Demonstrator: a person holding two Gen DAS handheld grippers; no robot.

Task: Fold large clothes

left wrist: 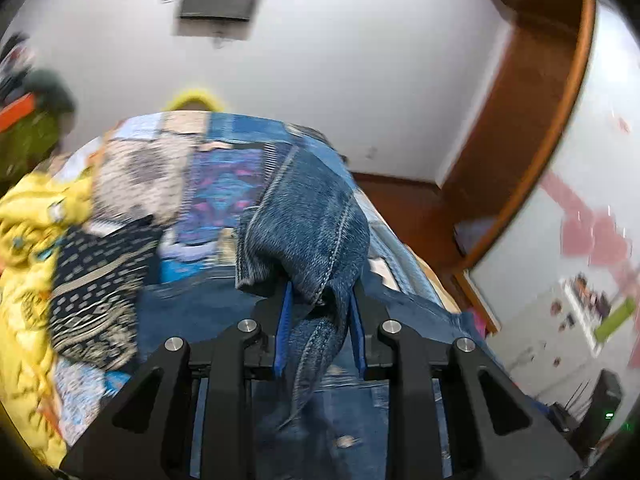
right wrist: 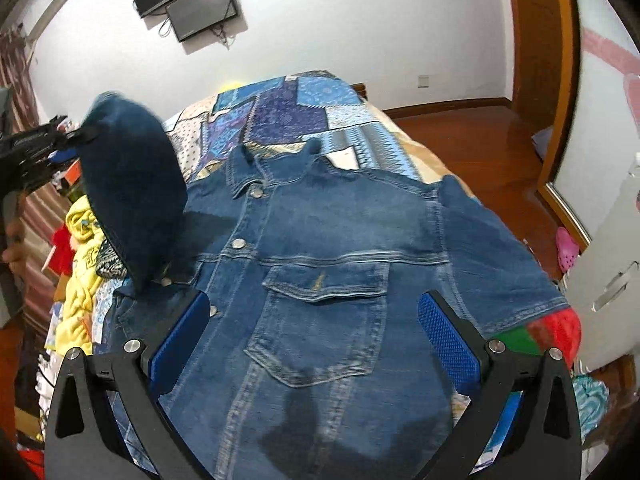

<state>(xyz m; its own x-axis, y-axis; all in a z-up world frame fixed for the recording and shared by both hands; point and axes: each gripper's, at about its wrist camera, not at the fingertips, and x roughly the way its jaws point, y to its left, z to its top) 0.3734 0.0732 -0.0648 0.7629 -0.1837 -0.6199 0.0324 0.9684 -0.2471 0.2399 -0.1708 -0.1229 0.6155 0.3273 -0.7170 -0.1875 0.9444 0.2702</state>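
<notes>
- The left gripper (left wrist: pixel 320 300), low in the centre of the left wrist view, has its blue-padded fingers drawn close together and pinches a bunched fold of the denim jacket (left wrist: pixel 308 220); the cloth humps up above the fingers and trails down between them.
- In the right wrist view that same gripper (right wrist: pixel 76 136) shows at the upper left, blurred, with the jacket's sleeve (right wrist: pixel 132 196) lifted and hanging in a dark rounded curve.
- The right gripper (right wrist: pixel 314 344), at the bottom of its own view, stands wide apart, one blue textured pad (right wrist: pixel 448 348) on either side of the jacket's front, holding nothing; whether the pads touch the cloth I cannot tell.
- The jacket (right wrist: pixel 340 240) lies spread face up across the middle of the frame, collar toward the top: washed blue denim with pale stitched seams, metal buttons (right wrist: pixel 239 243) and a flapped chest pocket (right wrist: pixel 324 284).
- Beneath it is a bed (right wrist: pixel 288 108) covered in patchwork of blue, purple and cream prints.
- A crumpled yellow garment (left wrist: pixel 24 240) fills the left edge of the left wrist view, beside a dark patterned cloth (left wrist: pixel 96 280).
</notes>
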